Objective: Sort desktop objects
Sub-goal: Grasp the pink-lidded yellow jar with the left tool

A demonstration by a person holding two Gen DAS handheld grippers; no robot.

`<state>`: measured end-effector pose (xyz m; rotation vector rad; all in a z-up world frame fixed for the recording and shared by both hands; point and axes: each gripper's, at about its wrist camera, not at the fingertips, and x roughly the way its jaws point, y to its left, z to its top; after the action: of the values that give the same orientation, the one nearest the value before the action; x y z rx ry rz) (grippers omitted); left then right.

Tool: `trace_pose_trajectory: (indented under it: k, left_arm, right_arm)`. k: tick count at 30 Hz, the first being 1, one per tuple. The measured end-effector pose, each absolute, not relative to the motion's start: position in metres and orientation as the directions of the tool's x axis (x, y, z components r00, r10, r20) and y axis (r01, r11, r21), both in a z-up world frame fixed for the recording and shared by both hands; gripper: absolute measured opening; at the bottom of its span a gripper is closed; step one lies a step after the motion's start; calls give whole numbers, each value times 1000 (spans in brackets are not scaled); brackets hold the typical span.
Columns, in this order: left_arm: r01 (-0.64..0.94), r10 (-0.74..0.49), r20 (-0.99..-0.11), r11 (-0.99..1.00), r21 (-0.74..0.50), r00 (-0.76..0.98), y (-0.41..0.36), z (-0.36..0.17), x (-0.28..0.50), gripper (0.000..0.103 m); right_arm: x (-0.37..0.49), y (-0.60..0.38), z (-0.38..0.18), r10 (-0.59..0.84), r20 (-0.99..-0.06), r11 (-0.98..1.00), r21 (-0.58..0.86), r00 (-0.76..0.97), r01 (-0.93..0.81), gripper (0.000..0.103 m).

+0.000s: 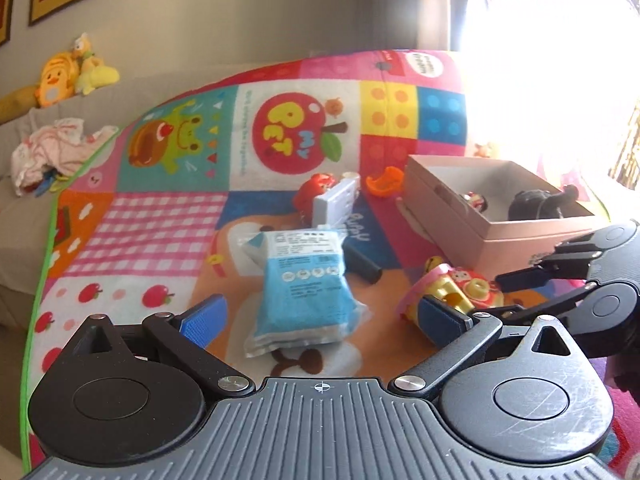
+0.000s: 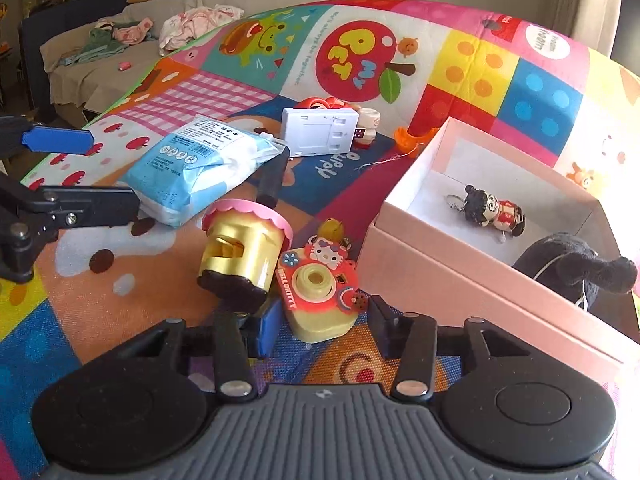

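Pink cardboard forms the open box (image 2: 452, 280) at the right of the play mat (image 2: 472, 64), and inside it lie a small doll keychain (image 2: 494, 210) on the white floor and a black plush toy (image 2: 576, 270) against the near corner (part of it hangs over the rim). Just outside the box's near wall stands a toy camera (image 2: 320, 292), with a yellow cup-shaped toy with a pink rim (image 2: 240, 248) tipped over and touching it on the left. The right gripper (image 2: 324, 330) has its jaws apart on either side of the camera's base; whether the pads touch it I cannot tell. The left gripper (image 1: 324, 316) stands wide open above a blue tissue pack (image 1: 304, 288). Behind the pack lie a white plastic case (image 2: 318, 132) and an orange piece (image 2: 408, 136). Bare mat stretches toward the green-trimmed left edge.
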<state>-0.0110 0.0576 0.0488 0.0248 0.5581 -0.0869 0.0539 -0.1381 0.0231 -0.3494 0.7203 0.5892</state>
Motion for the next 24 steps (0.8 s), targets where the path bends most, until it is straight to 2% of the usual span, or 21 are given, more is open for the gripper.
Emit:
trace_pose_trajectory:
  k: [6,12,13,17,20,22,23,24]
  left_arm:
    - [193,-152,-548,981,18,823,28,42,-10,103]
    - [228,-219,-595,972,-61,773,4,35,5,103]
    - [227,-233,-605,970,-88,762,1,35,9,103]
    - [198,-293,-639,956,-218,712,-1,33,31,103]
    - [138,-262,-681,963,-233,684,0,32,50,103]
    - [111,-253,-701,964,-242,666,2,31,60,95]
    - [105,-247,-710,966,-238,659,2,30,64,83]
    - [100,-234,-719,969,-224,654,2,29,68,76]
  right_arm:
    - [16,-181,30,394,-709,778,-82,586,-623,46]
    - [-9,-231,21,183,-651,866,-248,737,-435,46]
    - [-9,-240,20,170,-645,886,-231,745,-402,47]
    - [-4,-264,18,223,-651,941,-51,725,-336,69]
    - [-3,-265,10,217,-634,955,-20,742,-297,79]
    - [-2,-260,3,200,-638,957,-36,744,-288,80]
    - [-3,-260,5,207,-628,956,-32,750,-291,85]
    - [-3,-261,5,218,-622,955,-23,752,-296,87]
